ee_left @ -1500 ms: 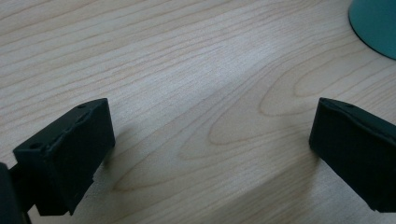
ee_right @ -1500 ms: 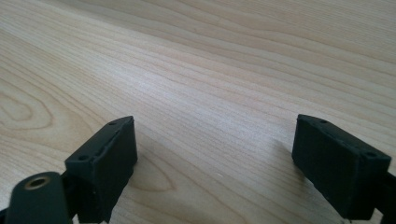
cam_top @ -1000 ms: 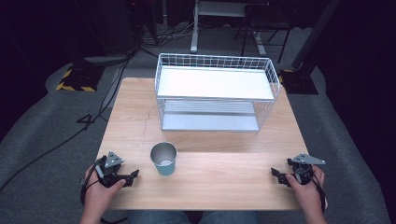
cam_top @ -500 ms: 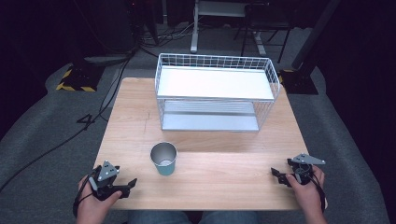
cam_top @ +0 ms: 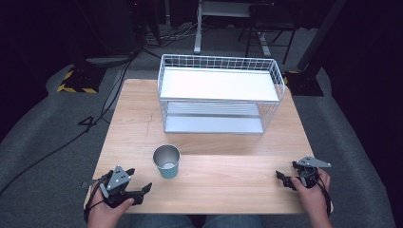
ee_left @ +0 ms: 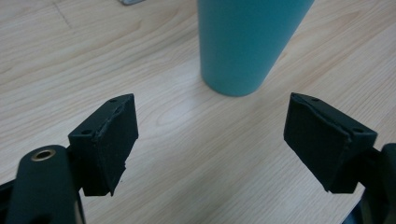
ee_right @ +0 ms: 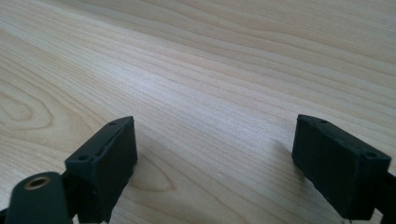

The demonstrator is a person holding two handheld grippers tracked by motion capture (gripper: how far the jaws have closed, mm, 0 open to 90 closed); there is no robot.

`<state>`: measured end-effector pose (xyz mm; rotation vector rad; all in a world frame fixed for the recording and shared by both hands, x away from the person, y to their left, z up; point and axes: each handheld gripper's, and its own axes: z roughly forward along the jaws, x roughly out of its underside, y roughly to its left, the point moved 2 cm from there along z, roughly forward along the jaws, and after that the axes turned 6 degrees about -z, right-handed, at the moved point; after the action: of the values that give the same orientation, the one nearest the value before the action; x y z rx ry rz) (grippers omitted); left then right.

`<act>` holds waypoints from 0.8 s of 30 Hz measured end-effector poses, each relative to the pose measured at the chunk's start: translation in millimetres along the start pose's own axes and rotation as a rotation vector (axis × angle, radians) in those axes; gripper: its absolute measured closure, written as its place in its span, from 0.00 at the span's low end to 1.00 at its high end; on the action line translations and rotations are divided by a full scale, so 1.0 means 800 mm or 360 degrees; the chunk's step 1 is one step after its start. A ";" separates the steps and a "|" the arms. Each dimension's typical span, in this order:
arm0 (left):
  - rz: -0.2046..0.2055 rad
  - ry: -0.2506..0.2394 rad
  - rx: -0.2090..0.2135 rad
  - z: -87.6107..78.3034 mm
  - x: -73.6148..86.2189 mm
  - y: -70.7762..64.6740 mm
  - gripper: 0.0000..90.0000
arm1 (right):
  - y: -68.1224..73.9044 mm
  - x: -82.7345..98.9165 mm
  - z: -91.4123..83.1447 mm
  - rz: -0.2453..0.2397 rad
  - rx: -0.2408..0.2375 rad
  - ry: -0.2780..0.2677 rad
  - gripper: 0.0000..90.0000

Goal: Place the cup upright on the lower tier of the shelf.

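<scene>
A teal cup (cam_top: pixel 167 161) with a metal-lined inside stands upright on the wooden table (cam_top: pixel 228 156), left of centre near the front. My left gripper (cam_top: pixel 140 179) sits at the front left corner, open, its jaws pointing right toward the cup and a short way from it. In the left gripper view the cup (ee_left: pixel 247 42) rises just beyond the open jaws of the left gripper (ee_left: pixel 210 140), with only bare wood between them. My right gripper (cam_top: pixel 281 179) rests near the front right edge, open and pointing left. The right gripper (ee_right: pixel 215 163) has nothing but tabletop between its pads.
A white wire rack (cam_top: pixel 218 95) with two shelves stands at the back of the table. Bare wood lies between the cup and the right gripper. Cables and stands sit on the dark floor (cam_top: pixel 57 123) beyond the table.
My left gripper has drawn back toward the table's front edge and shifted slightly right. The right gripper and the cup have not moved.
</scene>
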<state>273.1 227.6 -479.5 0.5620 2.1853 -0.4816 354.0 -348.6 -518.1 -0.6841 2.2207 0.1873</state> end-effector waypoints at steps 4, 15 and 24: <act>-0.0029 -0.0057 0.0034 0.005 -0.001 -0.004 0.20 | 0.000 0.000 0.000 0.0000 0.0000 0.0000 0.16; -0.0031 -0.0125 0.0078 0.035 -0.003 -0.017 0.19 | 0.000 0.000 0.000 -0.0002 -0.0001 -0.0001 0.16; -0.0082 -0.0150 0.0036 0.056 -0.007 -0.022 0.17 | 0.000 0.000 0.000 0.0000 0.0000 0.0000 0.16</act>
<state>294.8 188.8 -499.5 0.4865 2.1110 -0.5503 354.1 -348.6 -518.1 -0.6839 2.2206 0.1871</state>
